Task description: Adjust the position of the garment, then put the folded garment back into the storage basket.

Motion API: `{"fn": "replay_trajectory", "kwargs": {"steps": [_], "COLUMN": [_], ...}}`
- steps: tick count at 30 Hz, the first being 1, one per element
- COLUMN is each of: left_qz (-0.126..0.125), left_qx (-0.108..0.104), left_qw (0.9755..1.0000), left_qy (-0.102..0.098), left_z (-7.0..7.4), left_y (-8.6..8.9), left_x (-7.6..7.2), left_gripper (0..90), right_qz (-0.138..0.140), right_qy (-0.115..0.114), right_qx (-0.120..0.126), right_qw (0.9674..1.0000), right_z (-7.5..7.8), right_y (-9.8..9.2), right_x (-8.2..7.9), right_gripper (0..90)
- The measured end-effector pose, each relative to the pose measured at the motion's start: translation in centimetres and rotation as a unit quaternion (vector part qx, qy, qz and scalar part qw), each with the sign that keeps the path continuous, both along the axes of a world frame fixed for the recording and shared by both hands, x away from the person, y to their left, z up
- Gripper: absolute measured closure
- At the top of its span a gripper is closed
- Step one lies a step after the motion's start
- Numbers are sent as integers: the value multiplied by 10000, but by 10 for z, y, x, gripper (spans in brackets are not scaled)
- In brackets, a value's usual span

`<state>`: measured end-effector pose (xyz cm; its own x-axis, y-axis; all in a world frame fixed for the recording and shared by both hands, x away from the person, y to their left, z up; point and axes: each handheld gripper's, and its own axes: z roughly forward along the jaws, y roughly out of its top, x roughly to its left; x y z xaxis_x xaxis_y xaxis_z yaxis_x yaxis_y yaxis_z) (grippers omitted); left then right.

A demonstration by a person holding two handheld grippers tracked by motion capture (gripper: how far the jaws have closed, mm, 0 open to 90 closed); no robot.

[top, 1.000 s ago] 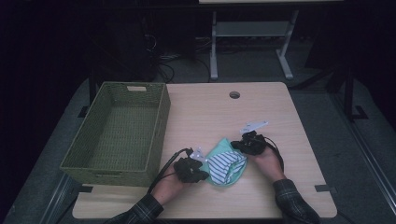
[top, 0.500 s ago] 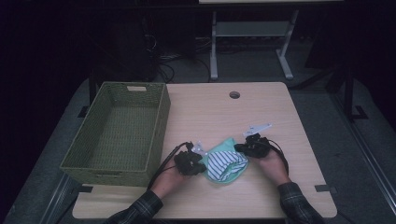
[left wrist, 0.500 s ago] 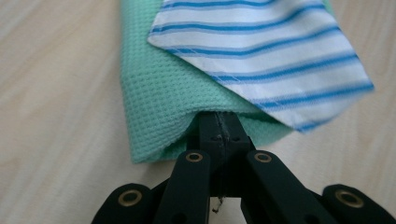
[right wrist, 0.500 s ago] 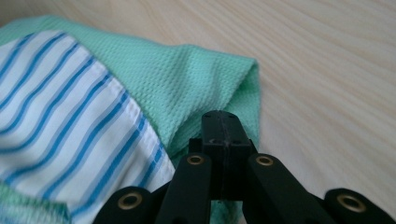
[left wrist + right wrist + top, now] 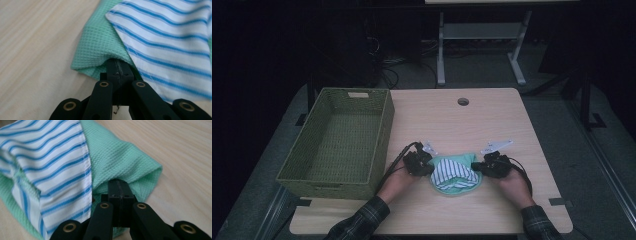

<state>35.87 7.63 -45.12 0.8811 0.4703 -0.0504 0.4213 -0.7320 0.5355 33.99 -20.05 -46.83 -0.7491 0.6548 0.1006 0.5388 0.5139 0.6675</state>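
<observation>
- The left gripper [image 5: 424, 164] sits near the front edge of the counter [image 5: 492, 120], about midway along it; its jaws are closed tight on the left edge of the cloth [image 5: 455, 174].
- In the left gripper view the jaws meet with no gap, and their tips go in under a fold of the cloth's green waffle layer [image 5: 100, 47], which wraps over them.
- The right gripper [image 5: 489, 166] is to the right of the left one, at about the same distance from the front edge; its jaws are also closed tight, on the cloth's right edge.
- In the right gripper view the jaws press together with a green fold [image 5: 125, 162] pinched between and around the tips.
- The cloth lies between the two grippers on the counter's front half, right of the basket [image 5: 337, 145]. It is mint green with a blue-and-white striped layer [image 5: 170, 32] lying on top; in the high view the striped part bunches at the middle while green shows along the far and near rims.
- The basket stands along the counter's left edge, apart from the cloth and close to the left gripper.
- A hand [image 5: 397, 182] holds the left gripper from behind, and another hand [image 5: 517, 185] the right one.
</observation>
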Motion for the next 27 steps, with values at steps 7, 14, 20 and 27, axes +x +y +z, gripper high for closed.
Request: {"fn": "replay_trajectory", "kwargs": {"steps": [7,14,20,27], "left_qz": [31,23,113,171], "left_qx": [-49,-67,-186,-294], "left_qw": [10000,10000,9998,9994], "left_qy": [15,-12,19,-18], "left_z": [-1,-1,-2,3], "left_y": [-4,-8,-11,-5], "left_x": [14,26,33,32], "left_gripper": [895,896,897,896], "right_qz": [27,213,360,332], "right_qy": [58,58,98,-156], "right_qx": [7,-26,23,167], "right_qw": [10000,9998,9993,9992], "right_z": [1,1,1,12], "right_y": [-4,-2,2,0], "right_x": [-16,-32,-44,-47], "right_gripper": [897,897,897,897]}}
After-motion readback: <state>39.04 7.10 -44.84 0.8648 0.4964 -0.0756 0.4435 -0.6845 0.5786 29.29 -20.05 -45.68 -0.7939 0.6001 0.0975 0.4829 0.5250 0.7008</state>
